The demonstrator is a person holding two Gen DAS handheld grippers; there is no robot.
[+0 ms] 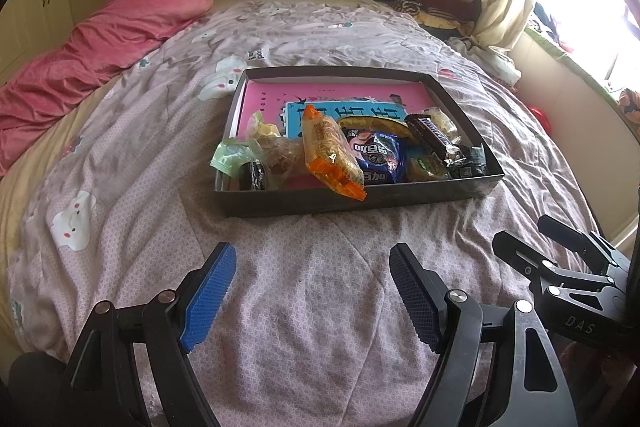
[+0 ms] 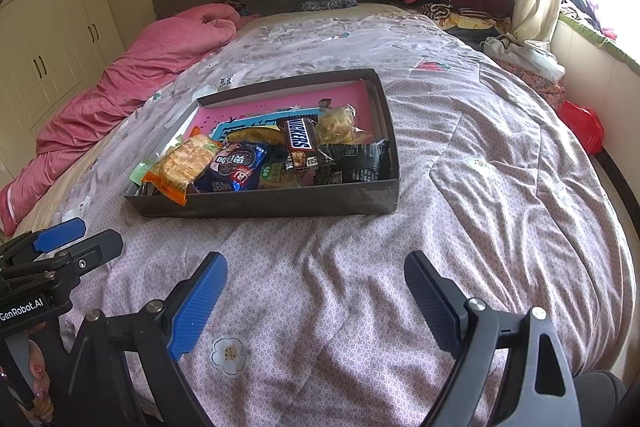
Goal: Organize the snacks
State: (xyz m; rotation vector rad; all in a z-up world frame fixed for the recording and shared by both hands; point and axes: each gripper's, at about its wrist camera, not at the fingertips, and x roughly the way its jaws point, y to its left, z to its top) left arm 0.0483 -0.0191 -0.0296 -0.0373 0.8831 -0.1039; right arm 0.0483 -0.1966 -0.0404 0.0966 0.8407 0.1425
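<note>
both sets of jaws stand spread and empty: our left gripper (image 1: 310,301) and right gripper (image 2: 316,303) hover side by side over the quilt (image 2: 500,155), short of the dark box (image 1: 360,201). we judge they wait wide to take a packet. the snacks lie heaped in its near end, the orange pack (image 1: 330,153) hanging over the front rim, the snickers bar (image 2: 301,141) on top.
</note>
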